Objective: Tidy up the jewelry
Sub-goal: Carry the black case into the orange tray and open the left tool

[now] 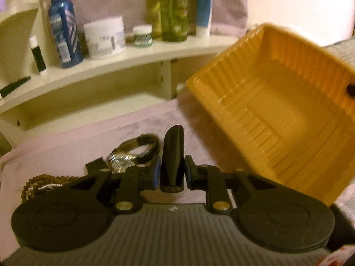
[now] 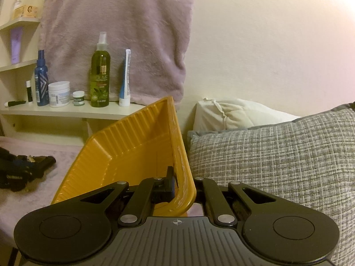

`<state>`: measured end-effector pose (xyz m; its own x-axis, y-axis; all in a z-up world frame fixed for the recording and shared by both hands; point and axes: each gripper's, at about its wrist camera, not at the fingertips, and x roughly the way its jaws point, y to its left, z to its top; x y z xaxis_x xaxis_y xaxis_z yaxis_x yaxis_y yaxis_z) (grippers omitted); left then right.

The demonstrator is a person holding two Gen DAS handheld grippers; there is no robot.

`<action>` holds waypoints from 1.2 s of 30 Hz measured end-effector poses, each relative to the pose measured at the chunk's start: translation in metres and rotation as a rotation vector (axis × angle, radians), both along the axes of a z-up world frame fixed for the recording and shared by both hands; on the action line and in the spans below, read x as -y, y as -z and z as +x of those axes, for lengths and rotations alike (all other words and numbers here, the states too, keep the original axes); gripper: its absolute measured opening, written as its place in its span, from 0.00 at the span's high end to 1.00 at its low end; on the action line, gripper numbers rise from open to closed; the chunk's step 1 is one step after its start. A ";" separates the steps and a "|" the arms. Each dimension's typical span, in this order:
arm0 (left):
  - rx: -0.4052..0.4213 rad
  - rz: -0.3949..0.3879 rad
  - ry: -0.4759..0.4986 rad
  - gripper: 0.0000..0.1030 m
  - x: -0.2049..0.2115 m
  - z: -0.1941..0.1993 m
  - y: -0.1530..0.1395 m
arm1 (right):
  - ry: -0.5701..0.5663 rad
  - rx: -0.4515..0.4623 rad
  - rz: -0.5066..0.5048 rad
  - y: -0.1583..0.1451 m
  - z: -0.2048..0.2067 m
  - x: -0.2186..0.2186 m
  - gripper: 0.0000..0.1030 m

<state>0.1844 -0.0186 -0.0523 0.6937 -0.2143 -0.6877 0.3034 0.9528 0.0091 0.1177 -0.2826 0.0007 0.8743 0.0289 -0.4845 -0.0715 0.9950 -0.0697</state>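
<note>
Yellow trays: one [image 1: 273, 110], right of and beyond the left tongs [image 1: 172, 173], its rim clamped in the right tongs [image 2: 182, 186].
Black tubes: one [image 1: 172, 155], between the left tongs' pads.
Watches: one [image 1: 131, 153], just left of those tongs.
Bead strings: one brown [image 1: 44, 180], further left; more strands there cannot be counted.
Bottles: two, blue [image 2: 41, 82] and green [image 2: 100, 75], on the shelf beyond the tongs.
Jars: two, large [image 2: 59, 94] and small [image 2: 78, 98].
Upright tubes: one [image 2: 125, 82].
Cushions: two, grey [image 2: 277, 155] and white [image 2: 233, 114], right of the tray.

cream wall [image 2: 266, 44], toiletry shelf [image 2: 66, 112]
</note>
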 end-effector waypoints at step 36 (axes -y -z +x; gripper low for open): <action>0.004 -0.021 -0.177 0.72 -0.016 -0.071 0.007 | 0.009 0.004 0.010 0.002 0.000 0.000 0.95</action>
<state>0.1133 -0.0026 -0.0590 0.7248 -0.1026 -0.6813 0.1305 0.9914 -0.0104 0.1173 -0.2825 -0.0009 0.8764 0.0258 -0.4810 -0.0621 0.9963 -0.0597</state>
